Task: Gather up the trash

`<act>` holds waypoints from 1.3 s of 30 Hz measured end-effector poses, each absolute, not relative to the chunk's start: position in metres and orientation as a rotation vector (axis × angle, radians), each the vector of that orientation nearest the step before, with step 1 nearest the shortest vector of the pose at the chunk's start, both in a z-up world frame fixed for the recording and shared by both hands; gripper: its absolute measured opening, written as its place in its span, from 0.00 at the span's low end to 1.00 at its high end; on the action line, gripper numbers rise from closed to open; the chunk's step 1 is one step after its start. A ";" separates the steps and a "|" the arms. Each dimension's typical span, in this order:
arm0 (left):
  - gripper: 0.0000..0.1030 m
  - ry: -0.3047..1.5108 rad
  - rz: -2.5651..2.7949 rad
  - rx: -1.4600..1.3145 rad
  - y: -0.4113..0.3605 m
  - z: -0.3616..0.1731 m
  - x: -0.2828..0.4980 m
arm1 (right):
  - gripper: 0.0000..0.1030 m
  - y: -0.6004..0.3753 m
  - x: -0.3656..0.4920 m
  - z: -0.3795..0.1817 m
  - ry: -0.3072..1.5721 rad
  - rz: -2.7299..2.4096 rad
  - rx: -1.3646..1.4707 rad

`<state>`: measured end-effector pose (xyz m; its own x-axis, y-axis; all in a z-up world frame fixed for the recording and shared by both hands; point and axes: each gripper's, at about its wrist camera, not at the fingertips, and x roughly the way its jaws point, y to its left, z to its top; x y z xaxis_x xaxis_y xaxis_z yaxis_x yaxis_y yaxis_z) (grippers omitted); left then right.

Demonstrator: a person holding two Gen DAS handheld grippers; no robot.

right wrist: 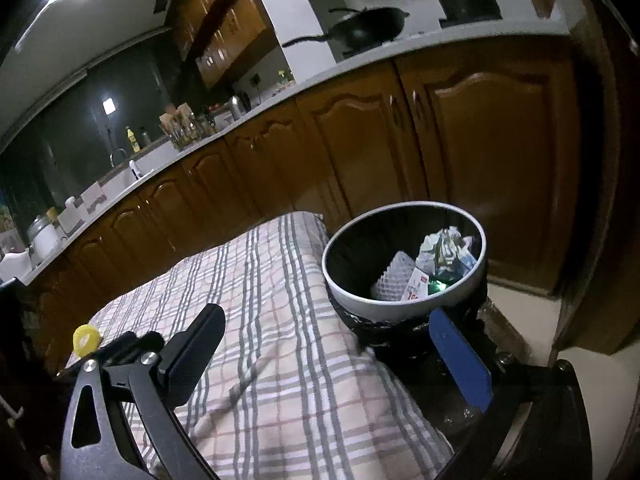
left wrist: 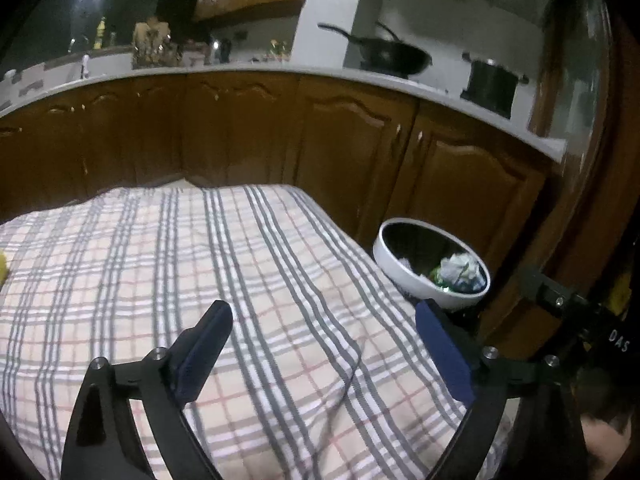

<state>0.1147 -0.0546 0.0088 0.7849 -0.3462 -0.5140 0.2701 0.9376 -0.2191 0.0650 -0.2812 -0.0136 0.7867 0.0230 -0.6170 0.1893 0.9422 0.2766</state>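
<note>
A white-rimmed trash bin with a black liner stands beside the table's right edge; it also shows in the left wrist view. It holds crumpled paper, white foam netting and wrappers. A yellow ring-shaped piece lies on the checked tablecloth at the left; a yellow bit shows at the left wrist view's edge. My left gripper is open and empty above the cloth. My right gripper is open and empty, its right finger near the bin.
Brown kitchen cabinets with a pale countertop run behind the table. A black wok and a dark pot sit on the counter, bottles and jars farther left. A wooden door frame stands at the right.
</note>
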 end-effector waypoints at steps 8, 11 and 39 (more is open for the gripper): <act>0.99 0.412 -0.243 -0.098 -0.032 0.024 0.055 | 1.00 -0.246 0.028 0.029 0.428 -0.172 0.178; 0.99 0.394 -0.207 -0.085 -0.027 0.021 0.043 | 1.00 -0.231 0.020 0.034 0.366 -0.187 0.111; 0.99 0.334 -0.152 0.005 -0.031 0.000 0.032 | 1.00 -0.218 0.007 0.016 0.350 -0.226 0.035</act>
